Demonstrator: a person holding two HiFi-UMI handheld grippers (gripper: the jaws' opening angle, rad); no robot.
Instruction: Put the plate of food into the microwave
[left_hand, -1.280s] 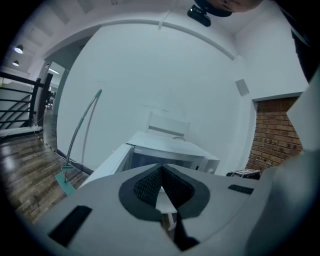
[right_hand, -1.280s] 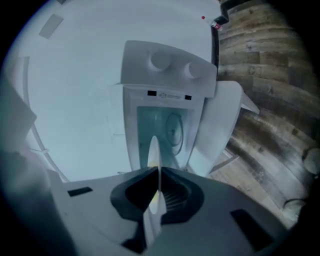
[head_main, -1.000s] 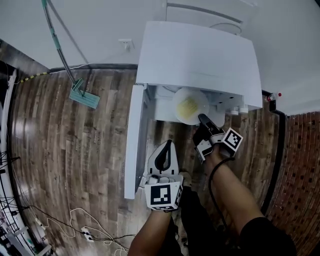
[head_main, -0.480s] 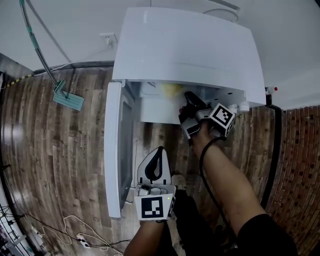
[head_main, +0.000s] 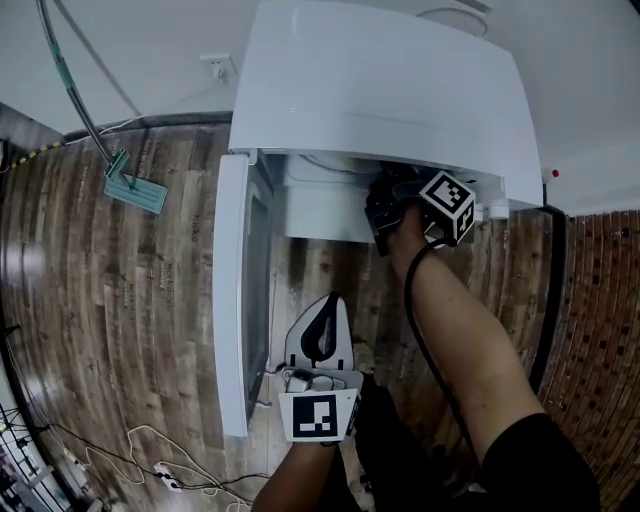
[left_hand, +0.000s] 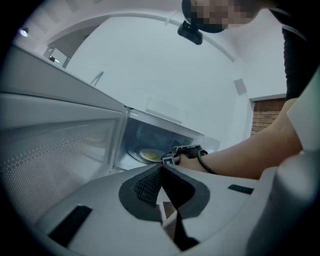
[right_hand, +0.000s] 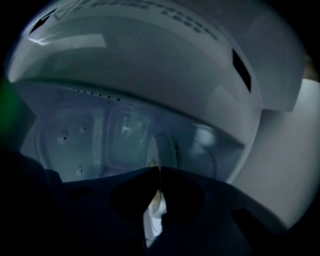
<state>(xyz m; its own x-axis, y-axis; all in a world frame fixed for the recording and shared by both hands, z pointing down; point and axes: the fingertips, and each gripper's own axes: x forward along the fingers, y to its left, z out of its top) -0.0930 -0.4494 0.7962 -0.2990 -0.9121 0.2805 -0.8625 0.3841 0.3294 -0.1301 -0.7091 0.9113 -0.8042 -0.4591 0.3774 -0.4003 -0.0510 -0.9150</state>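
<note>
The white microwave (head_main: 380, 90) stands with its door (head_main: 232, 290) swung open to the left. My right gripper (head_main: 385, 205) reaches into the cavity, its marker cube just outside the opening. It is shut on the rim of the plate (right_hand: 152, 150), which shows edge-on between the jaws. The left gripper view looks into the cavity at the plate (left_hand: 149, 155) with yellow food, over the turntable, and the right gripper (left_hand: 172, 157) at its near edge. My left gripper (head_main: 325, 320) hangs low in front of the microwave, shut and empty. From the head view the plate is hidden under the microwave top.
A mop (head_main: 130, 190) leans on the wall at the left over the wooden floor. Cables and a power strip (head_main: 170, 470) lie at the bottom left. A black pipe (head_main: 548, 300) runs down beside a brick wall (head_main: 600, 330) on the right.
My right gripper has carried the plate from in front of the opening into the microwave cavity, so the plate is gone from the head view. The left gripper stays low.
</note>
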